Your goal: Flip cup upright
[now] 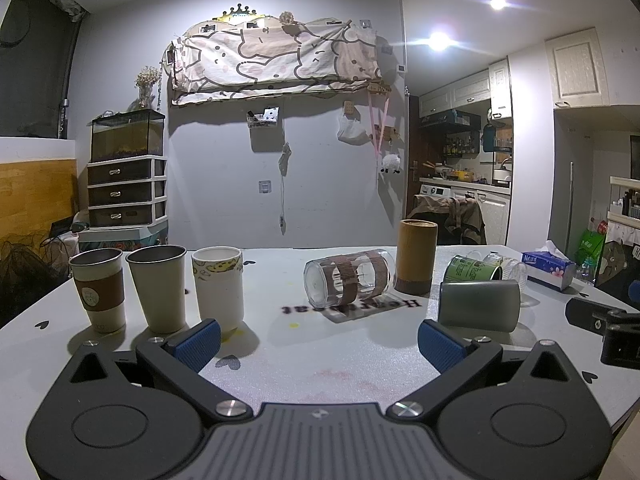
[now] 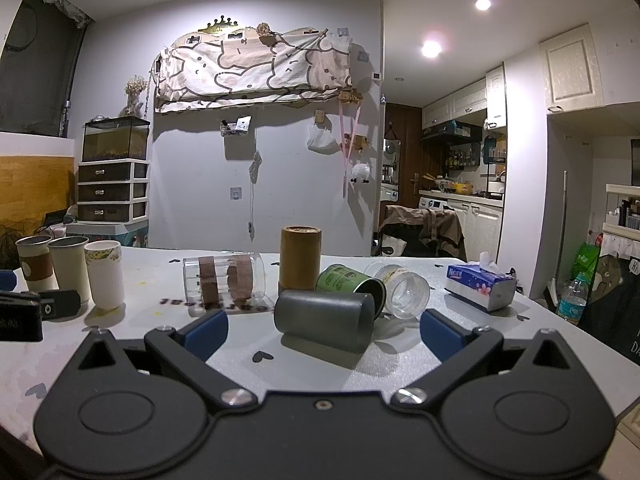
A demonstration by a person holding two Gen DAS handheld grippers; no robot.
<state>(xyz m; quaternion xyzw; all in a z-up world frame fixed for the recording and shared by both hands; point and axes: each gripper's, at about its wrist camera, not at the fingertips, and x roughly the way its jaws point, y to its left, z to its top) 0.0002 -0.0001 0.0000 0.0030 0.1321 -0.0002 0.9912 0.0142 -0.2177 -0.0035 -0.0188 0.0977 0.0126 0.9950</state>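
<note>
Several cups lie on their sides on the white table [image 1: 304, 352]: a clear glass with brown bands [image 1: 349, 277] [image 2: 224, 278], a dark grey cup [image 1: 479, 306] [image 2: 325, 319], a green cup [image 1: 474, 269] [image 2: 351, 280] and a clear plastic cup [image 2: 402, 287]. A brown bamboo cup [image 1: 416, 255] [image 2: 300, 258] stands mouth down. My left gripper [image 1: 318, 342] is open and empty, in front of the banded glass. My right gripper [image 2: 324, 334] is open, with the dark grey cup lying just ahead between its fingers, untouched.
Three upright cups stand at the left: a sleeved one [image 1: 98, 288], a beige one [image 1: 159, 286] and a white one [image 1: 219, 286]. A blue tissue box [image 2: 480, 286] sits at the right. The right gripper shows in the left wrist view [image 1: 608, 330] near the table's right edge.
</note>
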